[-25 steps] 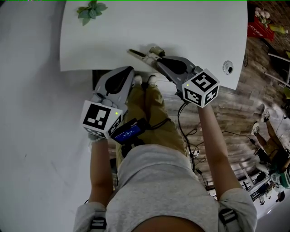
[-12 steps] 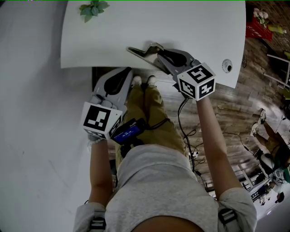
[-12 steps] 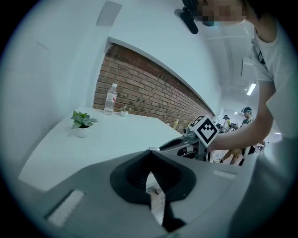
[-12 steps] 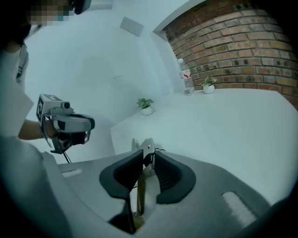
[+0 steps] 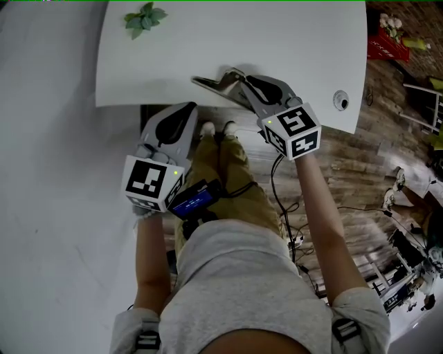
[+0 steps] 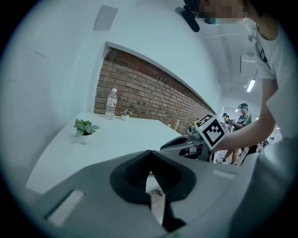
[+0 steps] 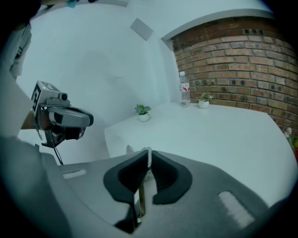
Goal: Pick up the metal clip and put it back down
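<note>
The metal clip (image 5: 210, 83) is a slim silver piece sticking out leftward from my right gripper (image 5: 237, 81) over the white table's (image 5: 277, 41) near edge. I cannot tell whether it touches the tabletop. In the right gripper view the clip (image 7: 141, 197) stands on edge between the dark pads (image 7: 164, 174), which press on it as the jaws are closing. My left gripper (image 5: 187, 110) hangs below the table edge on the left, shut with nothing in it (image 6: 150, 162).
A small potted plant (image 5: 143, 19) sits at the table's far left corner. A round grey fitting (image 5: 340, 100) lies near the right front corner. A water bottle (image 7: 185, 95) stands by the brick wall. Cables and clutter cover the wooden floor (image 5: 387, 207) at right.
My right gripper has shifted a little to the left and turned slightly, with the clip still between its jaws. The left gripper has hardly moved.
</note>
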{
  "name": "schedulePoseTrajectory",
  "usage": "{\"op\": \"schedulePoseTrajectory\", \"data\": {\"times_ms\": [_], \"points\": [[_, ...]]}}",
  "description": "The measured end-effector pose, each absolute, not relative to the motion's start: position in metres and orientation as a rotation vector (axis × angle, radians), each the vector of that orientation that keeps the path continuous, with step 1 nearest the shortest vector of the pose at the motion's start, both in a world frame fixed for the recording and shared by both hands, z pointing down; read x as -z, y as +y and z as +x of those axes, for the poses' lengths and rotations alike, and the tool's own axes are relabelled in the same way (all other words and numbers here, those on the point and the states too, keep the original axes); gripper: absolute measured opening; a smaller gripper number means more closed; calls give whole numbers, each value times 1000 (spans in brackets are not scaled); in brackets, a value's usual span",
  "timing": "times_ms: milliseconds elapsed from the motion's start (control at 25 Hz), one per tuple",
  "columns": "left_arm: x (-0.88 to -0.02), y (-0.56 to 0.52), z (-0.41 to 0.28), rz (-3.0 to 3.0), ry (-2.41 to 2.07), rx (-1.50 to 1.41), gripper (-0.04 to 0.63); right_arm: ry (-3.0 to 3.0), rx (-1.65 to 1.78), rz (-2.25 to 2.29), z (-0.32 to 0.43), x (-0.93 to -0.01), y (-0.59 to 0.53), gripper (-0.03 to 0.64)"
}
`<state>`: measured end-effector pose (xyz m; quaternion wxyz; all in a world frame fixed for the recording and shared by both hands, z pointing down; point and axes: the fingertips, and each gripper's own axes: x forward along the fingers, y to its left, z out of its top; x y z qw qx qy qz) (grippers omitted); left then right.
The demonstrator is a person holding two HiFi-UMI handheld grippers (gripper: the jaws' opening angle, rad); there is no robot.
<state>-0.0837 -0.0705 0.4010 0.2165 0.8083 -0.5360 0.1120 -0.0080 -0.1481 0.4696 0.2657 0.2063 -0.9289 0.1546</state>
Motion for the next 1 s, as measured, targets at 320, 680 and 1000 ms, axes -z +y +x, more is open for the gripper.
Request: {"op": "schedulePoseTrajectory", "data": {"times_ms": [320, 680, 1000], "points": [[-379, -77, -87, 2259, -1533, -300, 12, -2574, -361, 685, 7, -428, -143, -2], [-340, -83, -86, 2320, -1588, -264, 11, -2649, -227, 763, 14, -369, -133, -2], [-299, -84, -78, 2401, -1617, -271, 12, -2717, -193, 871, 30, -321, -131, -2]]}}
